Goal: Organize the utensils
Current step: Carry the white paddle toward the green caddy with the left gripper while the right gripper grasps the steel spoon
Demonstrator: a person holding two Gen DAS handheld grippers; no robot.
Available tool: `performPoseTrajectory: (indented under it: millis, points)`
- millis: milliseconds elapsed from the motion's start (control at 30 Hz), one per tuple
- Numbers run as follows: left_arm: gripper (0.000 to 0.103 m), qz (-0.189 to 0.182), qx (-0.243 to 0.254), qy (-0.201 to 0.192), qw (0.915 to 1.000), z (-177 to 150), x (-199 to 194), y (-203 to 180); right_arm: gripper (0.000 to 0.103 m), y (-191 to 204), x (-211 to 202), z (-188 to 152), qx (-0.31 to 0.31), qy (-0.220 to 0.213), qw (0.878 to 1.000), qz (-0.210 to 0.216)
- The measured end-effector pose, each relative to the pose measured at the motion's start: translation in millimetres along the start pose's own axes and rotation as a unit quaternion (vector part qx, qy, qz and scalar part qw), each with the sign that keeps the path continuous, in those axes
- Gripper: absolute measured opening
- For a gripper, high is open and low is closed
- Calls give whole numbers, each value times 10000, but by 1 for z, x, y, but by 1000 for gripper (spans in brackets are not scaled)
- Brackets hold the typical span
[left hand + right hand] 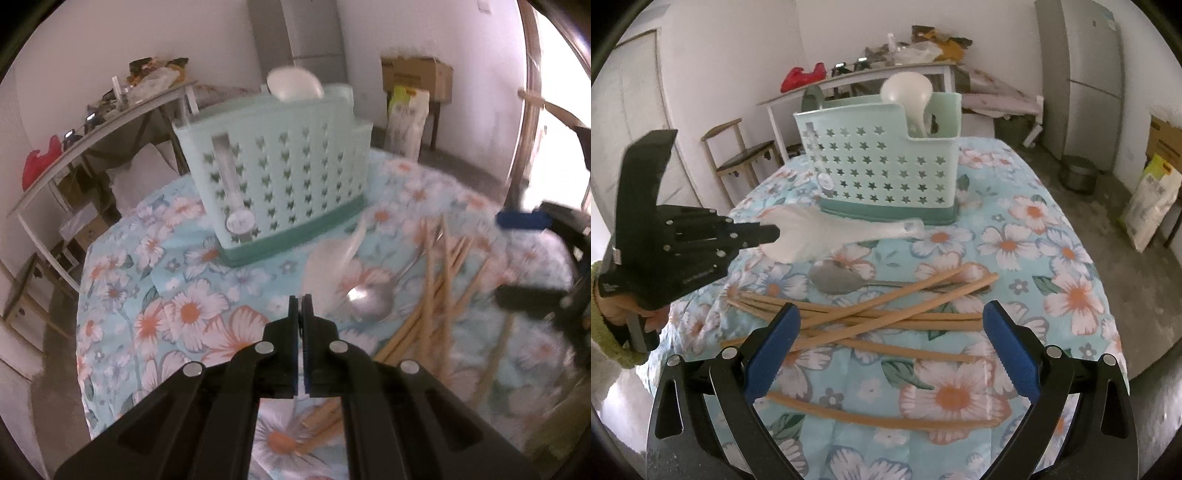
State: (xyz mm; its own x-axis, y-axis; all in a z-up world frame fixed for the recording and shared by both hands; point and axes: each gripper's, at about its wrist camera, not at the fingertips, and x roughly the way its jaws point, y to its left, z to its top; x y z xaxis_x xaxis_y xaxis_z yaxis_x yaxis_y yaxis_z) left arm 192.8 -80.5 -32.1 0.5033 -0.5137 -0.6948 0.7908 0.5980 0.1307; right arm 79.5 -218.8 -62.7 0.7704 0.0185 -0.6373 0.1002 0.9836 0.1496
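Observation:
A mint green utensil holder (291, 177) (882, 170) stands on the floral tablecloth with a white ladle (908, 96) upright in it. My left gripper (300, 301) (772, 233) is shut on the edge of a translucent white rice paddle (332, 269) (827, 234) and holds it just above the cloth, in front of the holder. A metal spoon (369, 301) (838, 282) and several wooden chopsticks (886, 314) (439, 280) lie on the cloth. My right gripper (890, 354) is open and empty over the chopsticks.
The round table (1034, 258) drops off on all sides. A wooden chair (738, 158) stands at the far left, a cluttered white side table (871, 74) behind, a fridge (1086, 74) and cardboard boxes (417, 77) beyond.

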Motion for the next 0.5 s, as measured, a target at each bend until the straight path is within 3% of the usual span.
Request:
performPoseTrajectory:
  millis: [167, 367, 500]
  points:
    - [1, 83, -518, -257, 9983, 2, -27, 1, 90, 6, -3, 10, -53, -185, 9996, 220]
    - [1, 390, -1300, -625, 9888, 4, -68, 20, 68, 23, 3, 19, -436, -199, 9976, 497]
    - [1, 572, -1491, -746, 9843, 0, -83, 27, 50, 42, 22, 26, -744, 1, 9948, 702]
